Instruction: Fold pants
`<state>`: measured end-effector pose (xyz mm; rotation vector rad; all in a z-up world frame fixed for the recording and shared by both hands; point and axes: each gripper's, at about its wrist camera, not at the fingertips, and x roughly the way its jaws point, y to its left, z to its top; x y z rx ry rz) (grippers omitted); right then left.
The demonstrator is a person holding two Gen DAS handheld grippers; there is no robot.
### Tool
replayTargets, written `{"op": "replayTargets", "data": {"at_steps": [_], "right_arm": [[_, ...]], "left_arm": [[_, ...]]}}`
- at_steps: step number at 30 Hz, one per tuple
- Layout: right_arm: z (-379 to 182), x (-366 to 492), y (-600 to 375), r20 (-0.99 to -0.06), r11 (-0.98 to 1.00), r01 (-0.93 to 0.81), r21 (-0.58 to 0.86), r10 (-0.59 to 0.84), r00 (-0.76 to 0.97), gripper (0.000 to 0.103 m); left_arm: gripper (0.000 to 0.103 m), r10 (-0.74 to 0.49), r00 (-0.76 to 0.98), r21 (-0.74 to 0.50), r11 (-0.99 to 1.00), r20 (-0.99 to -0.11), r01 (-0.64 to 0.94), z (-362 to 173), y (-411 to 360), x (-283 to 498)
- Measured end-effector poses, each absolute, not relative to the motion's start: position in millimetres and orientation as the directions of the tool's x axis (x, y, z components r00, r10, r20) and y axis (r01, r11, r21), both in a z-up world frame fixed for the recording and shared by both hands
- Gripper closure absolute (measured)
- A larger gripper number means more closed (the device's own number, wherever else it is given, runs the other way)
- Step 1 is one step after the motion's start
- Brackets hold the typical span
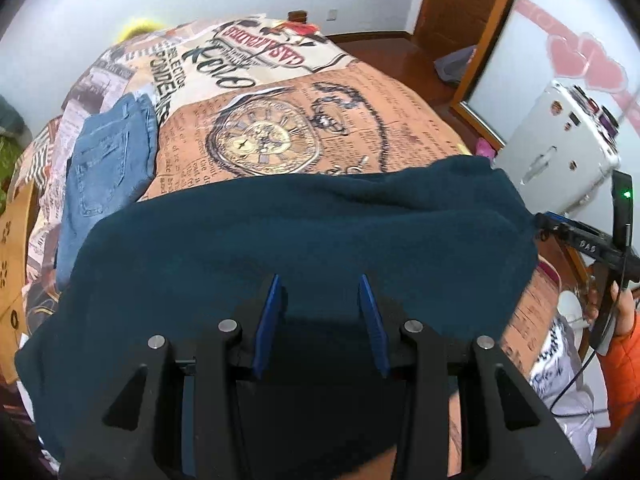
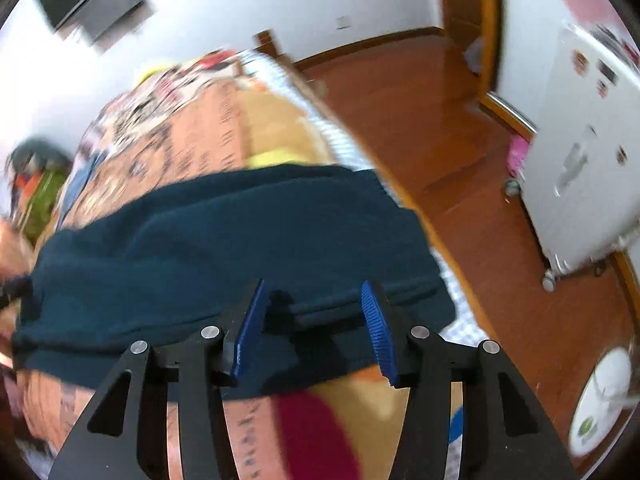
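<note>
Fingers, left gripper [image 1: 320, 312]: blue pads parted, nothing pinched; dark teal pants [image 1: 288, 248] are seen lying slack beneath and between them.

Pants, location: spread crosswise on the patterned bedspread [image 1: 280, 128], doubled over, with folded blue jeans [image 1: 108, 168] just beside them on the left.

Fingers, right gripper [image 2: 316, 320]: likewise parted, with the near folded edge of the pants running between the pads but not clamped (that view is blurred).

Step in hand, judged: the fold has been laid and let go; it would best be finished by lifting both grippers clear without snagging the cloth, then smoothing the ridge across the top layer.

Pose: both grippers are angled steeply down over the near edge of the pants, side by side; the right one is carried by a hand [image 1: 624, 312] in an orange sleeve.
</note>
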<state>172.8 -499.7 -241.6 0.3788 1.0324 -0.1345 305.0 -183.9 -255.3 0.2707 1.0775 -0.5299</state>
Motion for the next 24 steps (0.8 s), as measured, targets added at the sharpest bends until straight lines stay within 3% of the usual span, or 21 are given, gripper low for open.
{"op": "replayTargets", "data": {"at_steps": [14,24], "right_arm": [[-205.1,175.8,-366.8,-0.814,0.943,-0.278,0.184,0.304,0.494,0.057],[-218.6,181.3,-342.2,-0.819,0.926,-0.321,0.198,0.336,0.466,0.057]], "left_arm": [[0.062,-0.281,0.339,-0.055,0.836,-0.898,0.546,-257.9,-174.2,249.3],[0.054,-0.281,0.363,-0.038,0.833,-0.888,0.553,-252.2,-160.8,232.6]]}}
